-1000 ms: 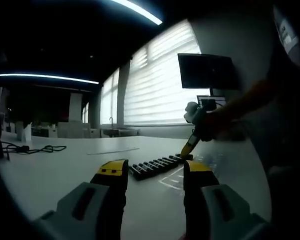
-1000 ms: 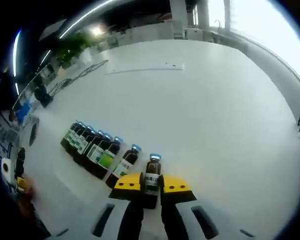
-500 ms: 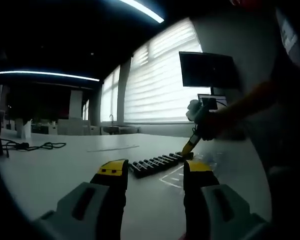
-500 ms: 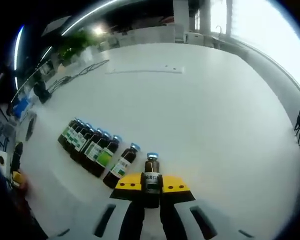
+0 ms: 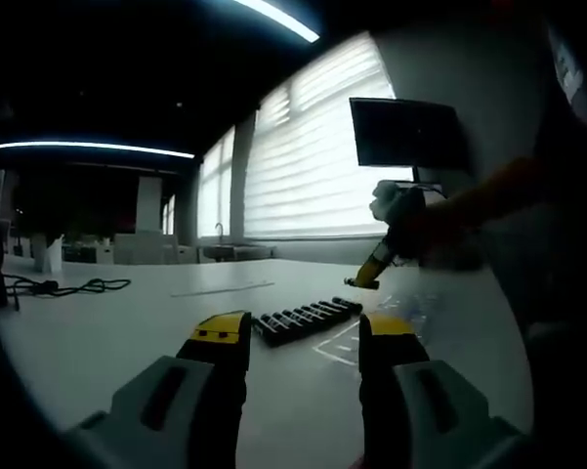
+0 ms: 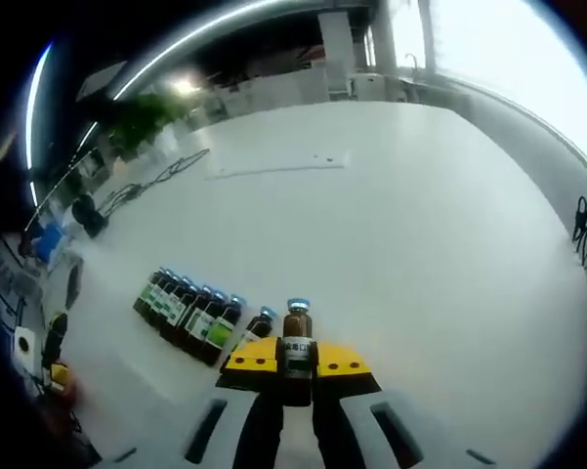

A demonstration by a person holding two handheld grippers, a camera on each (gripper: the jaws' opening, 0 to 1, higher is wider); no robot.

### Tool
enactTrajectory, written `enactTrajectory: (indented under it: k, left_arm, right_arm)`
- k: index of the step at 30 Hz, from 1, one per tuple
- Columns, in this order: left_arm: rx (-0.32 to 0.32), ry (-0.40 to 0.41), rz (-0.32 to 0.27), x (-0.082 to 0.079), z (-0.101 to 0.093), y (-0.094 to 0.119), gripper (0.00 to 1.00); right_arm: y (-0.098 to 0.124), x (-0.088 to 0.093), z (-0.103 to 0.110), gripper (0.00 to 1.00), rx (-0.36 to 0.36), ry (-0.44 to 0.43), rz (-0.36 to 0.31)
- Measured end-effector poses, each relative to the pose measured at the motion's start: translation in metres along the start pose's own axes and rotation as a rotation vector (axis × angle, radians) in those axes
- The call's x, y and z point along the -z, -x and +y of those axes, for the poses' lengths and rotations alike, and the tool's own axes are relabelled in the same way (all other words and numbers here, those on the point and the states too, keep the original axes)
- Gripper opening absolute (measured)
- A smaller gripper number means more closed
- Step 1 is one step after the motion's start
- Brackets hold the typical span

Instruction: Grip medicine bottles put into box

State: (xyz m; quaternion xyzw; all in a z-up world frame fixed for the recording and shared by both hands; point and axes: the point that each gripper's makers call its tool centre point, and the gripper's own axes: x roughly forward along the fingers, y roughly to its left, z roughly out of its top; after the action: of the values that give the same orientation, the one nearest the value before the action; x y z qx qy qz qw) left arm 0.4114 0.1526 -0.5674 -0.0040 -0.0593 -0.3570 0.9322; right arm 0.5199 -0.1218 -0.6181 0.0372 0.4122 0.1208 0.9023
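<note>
Small brown glass medicine bottle with a blue cap (image 6: 295, 337) sits bottom centre, pinched between the right gripper (image 6: 296, 360) jaws; the row of dark bottles (image 6: 188, 313) waits left. Carry it upright, grip steady. Left gripper (image 5: 303, 337) hangs open, empty.

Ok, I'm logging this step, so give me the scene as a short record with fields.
right tongs: shut on a brown medicine bottle, raised above the table
left tongs: open, holding nothing
bottle row: brown bottles lying side by side on the white table
box: cannot tell
other items: black cable far across the table
</note>
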Motion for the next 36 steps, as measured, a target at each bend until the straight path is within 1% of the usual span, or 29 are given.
enactTrajectory:
  k: [7, 11, 15, 17, 23, 28, 32, 36]
  left_arm:
    - [0.002, -0.006, -0.004, -0.001, -0.001, 0.001, 0.37]
    - [0.003, -0.005, -0.007, -0.002, -0.001, 0.001, 0.37]
    - [0.004, -0.010, -0.003, -0.001, -0.001, 0.001, 0.37]
    - [0.007, -0.015, -0.005, -0.002, -0.002, 0.001, 0.37]
    - [0.006, -0.013, -0.006, -0.002, -0.001, 0.001, 0.37]
    - [0.005, -0.014, -0.004, -0.002, -0.001, 0.002, 0.37]
    - [0.004, -0.015, -0.005, -0.002, -0.001, 0.001, 0.37]
    - [0.004, -0.016, -0.006, -0.002, -0.001, 0.001, 0.37]
  right_arm:
    - [0.022, -0.001, 0.003, 0.06, 0.002, 0.002, -0.026]
    - [0.030, 0.005, 0.004, 0.06, -0.001, -0.009, -0.018]
    - [0.038, 0.016, 0.006, 0.06, -0.010, -0.048, -0.008]
    - [0.043, 0.021, 0.008, 0.06, -0.003, -0.027, 0.001]
    - [0.057, 0.025, 0.013, 0.06, -0.008, -0.010, -0.014]
    - [0.067, 0.036, 0.007, 0.06, 0.011, 0.015, 0.010]
    - [0.076, 0.052, 0.002, 0.06, 0.026, 0.015, 0.030]
    - [0.078, 0.061, -0.010, 0.06, 0.051, -0.010, 0.028]
